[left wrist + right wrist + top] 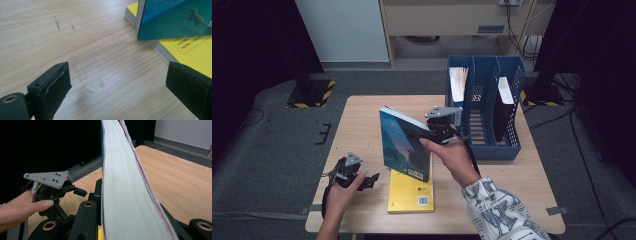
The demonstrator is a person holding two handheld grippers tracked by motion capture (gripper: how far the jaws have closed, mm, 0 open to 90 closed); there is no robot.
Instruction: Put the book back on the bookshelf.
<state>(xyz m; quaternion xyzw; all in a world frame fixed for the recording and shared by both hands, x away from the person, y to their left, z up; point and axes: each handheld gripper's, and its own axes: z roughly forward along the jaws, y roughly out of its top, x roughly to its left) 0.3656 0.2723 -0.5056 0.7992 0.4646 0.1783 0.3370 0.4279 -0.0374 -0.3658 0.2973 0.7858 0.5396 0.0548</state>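
A blue-covered book stands upright and tilted over the table, with my right gripper shut on its fore edge. In the right gripper view its pale page edge runs up between the jaws. Its lower corner hovers over or rests on a yellow book lying flat near the front edge; I cannot tell which. My left gripper sits low at the front left, jaws wide open over bare wood with nothing between them. The yellow book lies just beyond its right jaw.
A blue mesh file rack stands at the table's back right, holding white papers and a dark folder. Bare wood lies to the left of the books. Dark stands and cables ring the table on the floor.
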